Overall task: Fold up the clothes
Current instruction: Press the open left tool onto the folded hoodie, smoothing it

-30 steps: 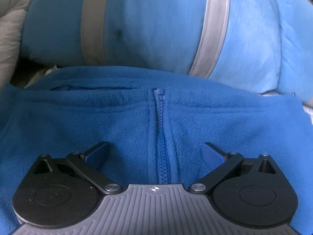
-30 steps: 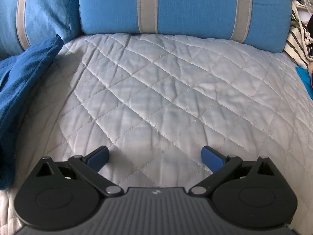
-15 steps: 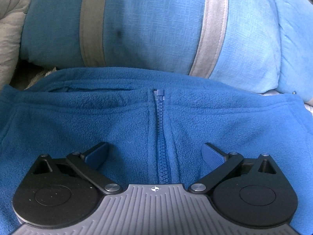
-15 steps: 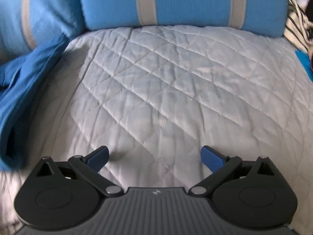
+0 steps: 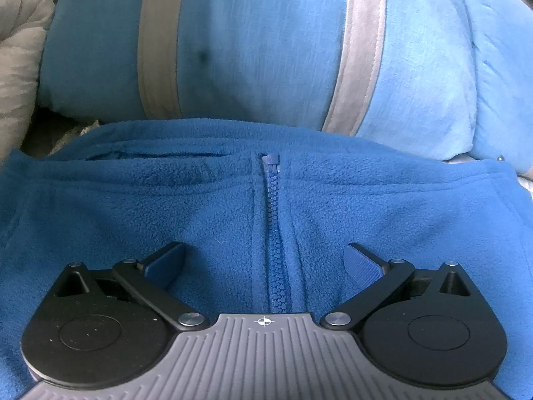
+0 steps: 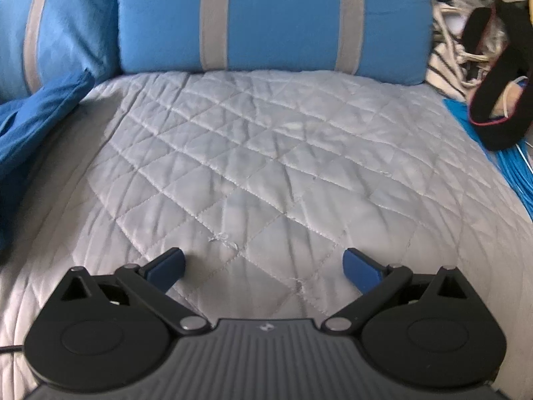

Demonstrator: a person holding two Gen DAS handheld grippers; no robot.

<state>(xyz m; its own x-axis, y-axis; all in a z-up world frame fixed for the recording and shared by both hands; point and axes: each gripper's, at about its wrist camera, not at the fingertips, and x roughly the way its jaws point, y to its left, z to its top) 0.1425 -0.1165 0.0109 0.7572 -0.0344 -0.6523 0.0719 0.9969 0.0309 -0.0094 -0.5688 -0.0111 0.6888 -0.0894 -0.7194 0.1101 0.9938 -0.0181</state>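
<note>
A blue fleece jacket [image 5: 383, 213] lies flat under my left gripper [image 5: 265, 263], its closed zipper [image 5: 274, 233] running up between the open jaws to the zipper pull [image 5: 270, 159] at the collar. The left gripper is open and empty, just above the fleece. In the right wrist view an edge of the same jacket [image 6: 36, 126] shows at the far left. My right gripper [image 6: 263, 266] is open and empty over the white quilted bed cover [image 6: 283, 166], well to the right of the jacket.
Blue pillows with grey stripes [image 5: 260, 50] [image 6: 276, 20] line the back of the bed. A beige blanket [image 5: 16, 66] is at the left. At the right edge lie a black bag [image 6: 499, 83], striped cloth [image 6: 446, 66] and a bright blue item [image 6: 513, 173].
The left gripper has held still over the jacket. The right gripper has swung to the right, so the jacket edge slid left and the black bag came into view.
</note>
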